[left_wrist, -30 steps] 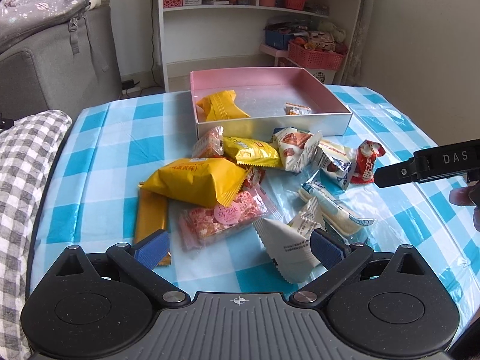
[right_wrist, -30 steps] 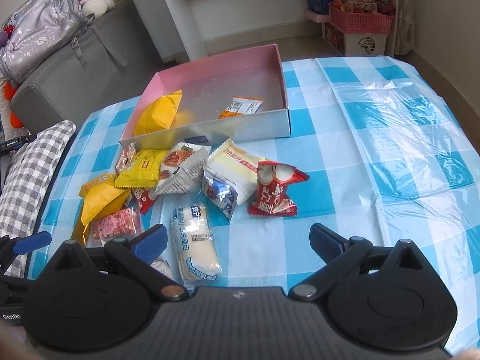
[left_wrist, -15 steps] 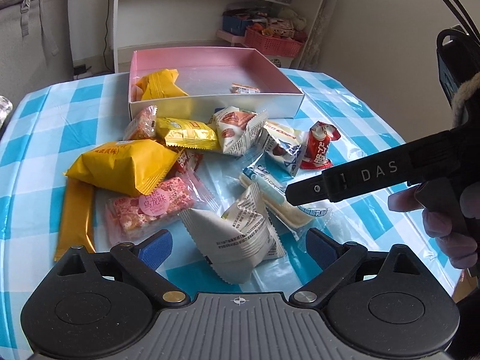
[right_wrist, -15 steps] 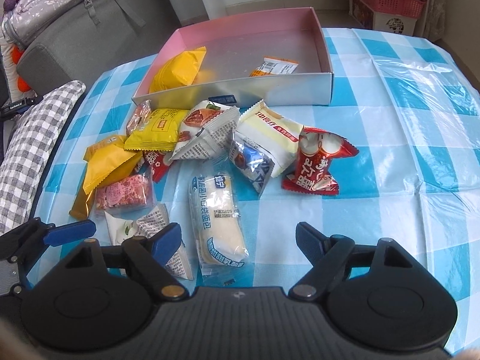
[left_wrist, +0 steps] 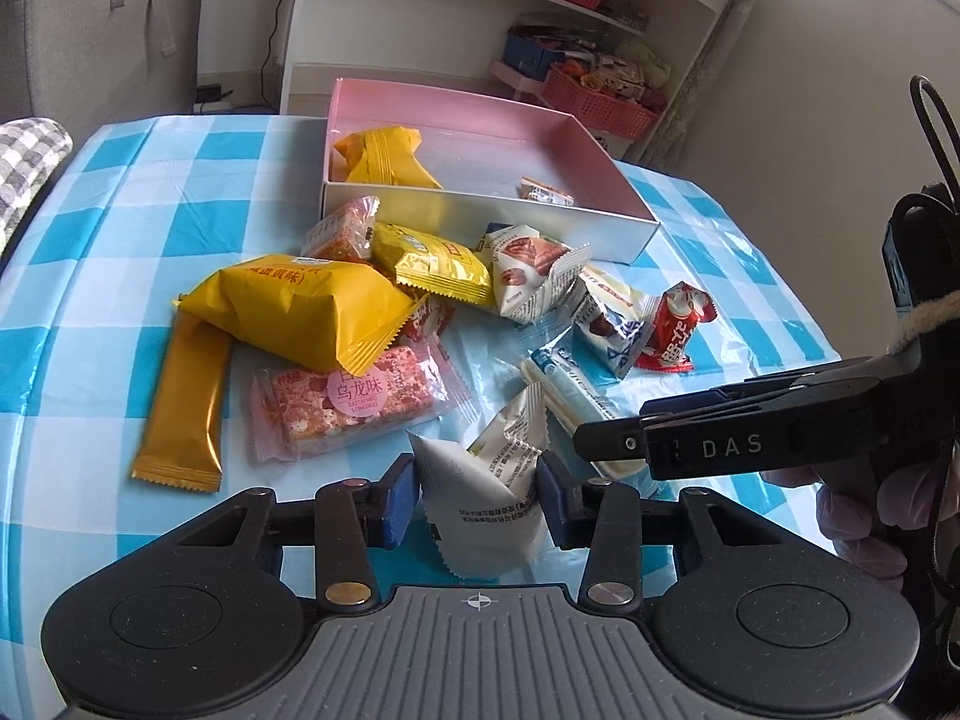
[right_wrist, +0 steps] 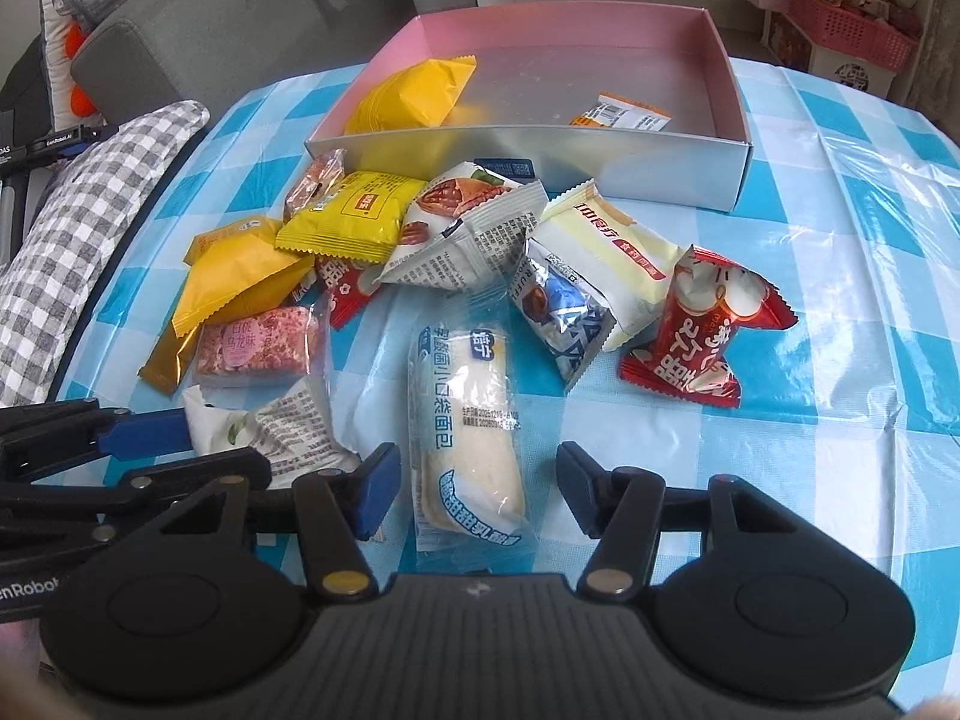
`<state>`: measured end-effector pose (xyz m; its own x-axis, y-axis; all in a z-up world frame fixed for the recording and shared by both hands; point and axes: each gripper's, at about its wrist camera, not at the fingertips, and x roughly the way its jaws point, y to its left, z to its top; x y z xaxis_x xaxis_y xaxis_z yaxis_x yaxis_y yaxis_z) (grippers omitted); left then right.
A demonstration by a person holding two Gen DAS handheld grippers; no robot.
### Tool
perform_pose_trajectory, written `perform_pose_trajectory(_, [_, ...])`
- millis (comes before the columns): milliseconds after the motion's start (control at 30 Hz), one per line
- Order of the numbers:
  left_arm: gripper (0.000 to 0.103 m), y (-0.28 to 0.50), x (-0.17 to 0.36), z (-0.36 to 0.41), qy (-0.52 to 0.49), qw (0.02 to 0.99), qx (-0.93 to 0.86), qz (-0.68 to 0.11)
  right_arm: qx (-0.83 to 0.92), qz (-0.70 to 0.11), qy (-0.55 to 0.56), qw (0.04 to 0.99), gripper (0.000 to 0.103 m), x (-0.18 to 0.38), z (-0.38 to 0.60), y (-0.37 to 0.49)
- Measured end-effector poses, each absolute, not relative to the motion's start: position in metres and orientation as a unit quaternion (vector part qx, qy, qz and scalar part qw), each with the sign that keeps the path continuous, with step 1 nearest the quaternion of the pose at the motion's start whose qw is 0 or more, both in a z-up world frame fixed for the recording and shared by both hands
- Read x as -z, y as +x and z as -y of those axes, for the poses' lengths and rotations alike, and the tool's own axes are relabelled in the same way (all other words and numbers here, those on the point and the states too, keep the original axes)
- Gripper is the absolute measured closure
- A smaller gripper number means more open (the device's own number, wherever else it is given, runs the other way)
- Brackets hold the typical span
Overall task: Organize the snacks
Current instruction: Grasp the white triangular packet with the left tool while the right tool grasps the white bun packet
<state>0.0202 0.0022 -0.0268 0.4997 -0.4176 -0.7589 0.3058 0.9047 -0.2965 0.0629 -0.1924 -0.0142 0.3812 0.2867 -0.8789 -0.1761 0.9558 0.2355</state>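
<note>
The left wrist view alone shows the right tool's point(left_wrist: 606, 450) side lettering "DAS" and a gloved hand point(left_wrist: 864, 516) at 3 o'clock. The left tool point(left_wrist: 477, 495) has just been closing and now pinches the white printed packet point(left_wrist: 486, 498). In the right wrist view that tool's pads point(right_wrist: 378, 489), also just closing, stand narrowed either side of the blue-lettered bread packet point(right_wrist: 468, 420) without touching it. The pink box point(right_wrist: 735, 90) at 12 o'clock on the checked surface point(right_wrist: 852, 228) holds a yellow packet point(right_wrist: 414, 96). The pink bar point(left_wrist: 348, 408) reads "乌龙味".
</note>
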Motion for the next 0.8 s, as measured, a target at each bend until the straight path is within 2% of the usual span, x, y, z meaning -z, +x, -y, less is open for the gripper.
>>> perform_pose_trajectory(200, [0.068, 0.017, 0.022, -0.021, -0.079, 0.862, 0.203, -0.457, -0.144, -0.537, 0.076, 0.828, 0.049, 0.013, 0.192, 0.064])
perform_pose_trajectory(233, [0.082, 0.017, 0.021, -0.025, -0.084, 0.862, 0.201, -0.457, -0.143, -0.538, 0.075, 0.828, 0.049, 0.013, 0.192, 0.064])
perform_pose_trajectory(500, [0.082, 0.018, 0.021, -0.028, -0.072, 0.858, 0.212, -0.462, -0.141, -0.539, 0.05, 0.829, 0.049, 0.015, 0.18, 0.064])
perform_pose_trajectory(600, [0.076, 0.018, 0.022, -0.026, -0.068, 0.86, 0.223, -0.454, -0.137, -0.535, 0.037, 0.833, 0.05, 0.016, 0.175, 0.065])
perform_pose_trajectory(667, [0.065, 0.018, 0.024, -0.023, -0.058, 0.862, 0.227, -0.449, -0.132, -0.527, 0.017, 0.839, 0.055, 0.016, 0.172, 0.064])
perform_pose_trajectory(700, [0.052, 0.018, 0.025, -0.021, -0.053, 0.861, 0.231, -0.45, -0.13, -0.525, 0.008, 0.841, 0.058, 0.017, 0.17, 0.064])
perform_pose_trajectory(733, [0.045, 0.018, 0.026, -0.018, -0.048, 0.86, 0.236, -0.45, -0.13, -0.521, -0.003, 0.844, 0.059, 0.018, 0.169, 0.064])
perform_pose_trajectory(800, [0.04, 0.017, 0.029, -0.013, -0.034, 0.858, 0.244, -0.45, -0.132, -0.515, -0.02, 0.847, 0.061, 0.018, 0.167, 0.062])
